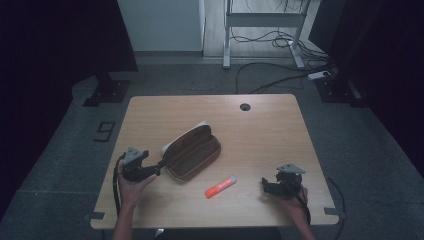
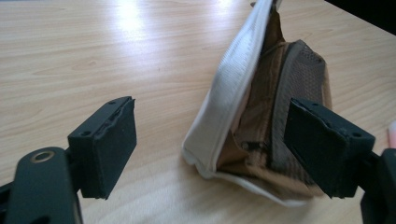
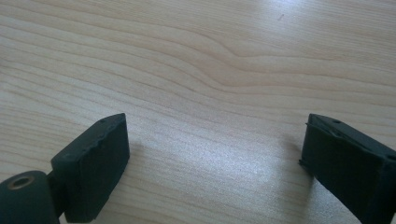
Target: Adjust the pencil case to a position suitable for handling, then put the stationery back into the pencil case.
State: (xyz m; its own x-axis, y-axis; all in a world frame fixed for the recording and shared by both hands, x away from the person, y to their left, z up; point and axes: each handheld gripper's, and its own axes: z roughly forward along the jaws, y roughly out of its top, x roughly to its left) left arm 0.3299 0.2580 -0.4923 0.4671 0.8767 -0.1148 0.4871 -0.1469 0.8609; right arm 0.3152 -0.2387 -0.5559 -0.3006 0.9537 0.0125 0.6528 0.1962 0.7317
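Note:
A brown pencil case (image 1: pixel 191 151) with a white edge lies unzipped and gaping in the middle of the wooden table (image 1: pixel 260 125). My left gripper (image 1: pixel 158 168) sits at the case's near left end, held by a hand. In the left gripper view the left gripper (image 2: pixel 210 135) is open; the case's end (image 2: pixel 252 116) lies just ahead of the wide-apart jaws, and neither pad presses on it. An orange marker (image 1: pixel 220 186) with a white cap lies in front of the case. My right gripper (image 1: pixel 265 185) rests at the front right, open over bare wood (image 3: pixel 210 70) with nothing between its pads.
A round cable hole (image 1: pixel 245 106) sits near the table's far edge. Beyond the table are a grey floor, black stand feet (image 1: pixel 106 92), a white desk frame (image 1: pixel 262 30) and loose cables (image 1: pixel 280 75). The marker's end (image 2: pixel 391 133) peeks in at the right edge of the left gripper view.

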